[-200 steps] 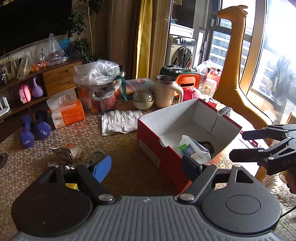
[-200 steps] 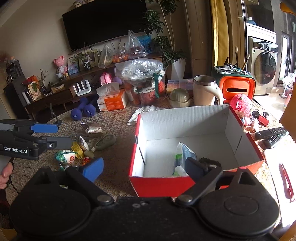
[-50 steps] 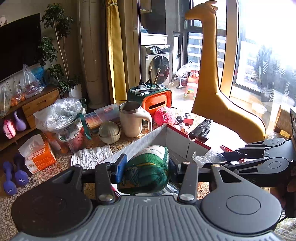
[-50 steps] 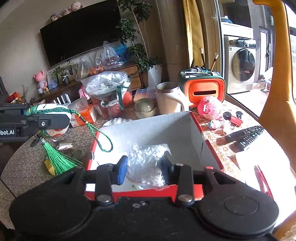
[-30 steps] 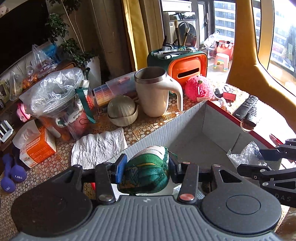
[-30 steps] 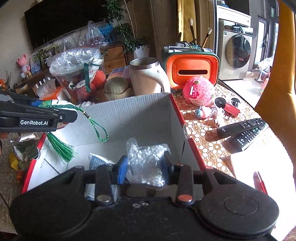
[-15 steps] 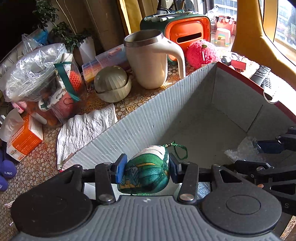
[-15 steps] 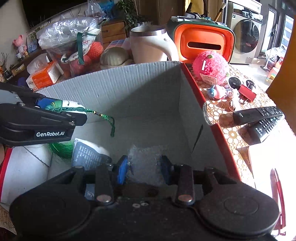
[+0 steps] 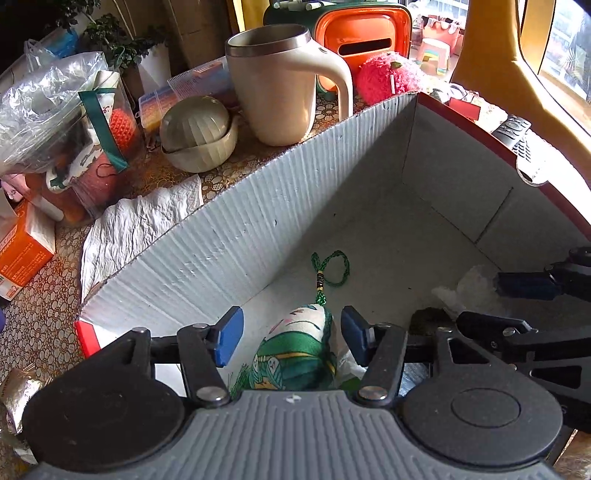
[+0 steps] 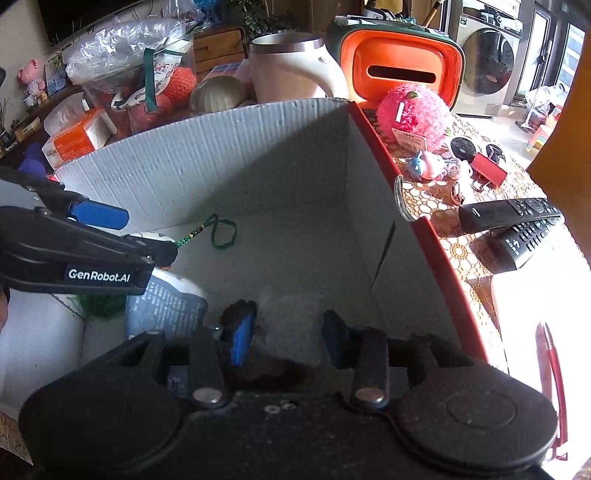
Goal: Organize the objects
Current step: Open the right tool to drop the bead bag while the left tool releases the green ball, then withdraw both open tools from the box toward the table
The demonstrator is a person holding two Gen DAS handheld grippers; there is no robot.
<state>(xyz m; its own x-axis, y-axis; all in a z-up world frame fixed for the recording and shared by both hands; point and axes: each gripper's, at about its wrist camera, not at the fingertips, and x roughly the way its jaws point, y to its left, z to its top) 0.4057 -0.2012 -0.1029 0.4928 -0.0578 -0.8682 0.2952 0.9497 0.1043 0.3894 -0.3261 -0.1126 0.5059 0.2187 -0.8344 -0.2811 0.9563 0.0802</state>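
Observation:
A red cardboard box with grey inner walls fills both views. A green-and-white sachet with a green cord loop lies on the box floor. My left gripper straddles it with its jaws opening, and the blue pads stand clear of the sachet. The left gripper also shows at the left of the right wrist view. My right gripper is low in the box, its jaws starting to open. Its pads still touch a clear plastic bag between them. A blue-white packet lies beside it.
Behind the box stand a cream mug, a lidded bowl, an orange case and a pink plush ball. Crumpled tissue and a bag of fruit lie left. Two remotes and a red pen lie right.
Both grippers sank into the box. The left jaws spread apart and the sachet dropped from between the pads onto the box floor. The plastic bag went down with the right gripper.

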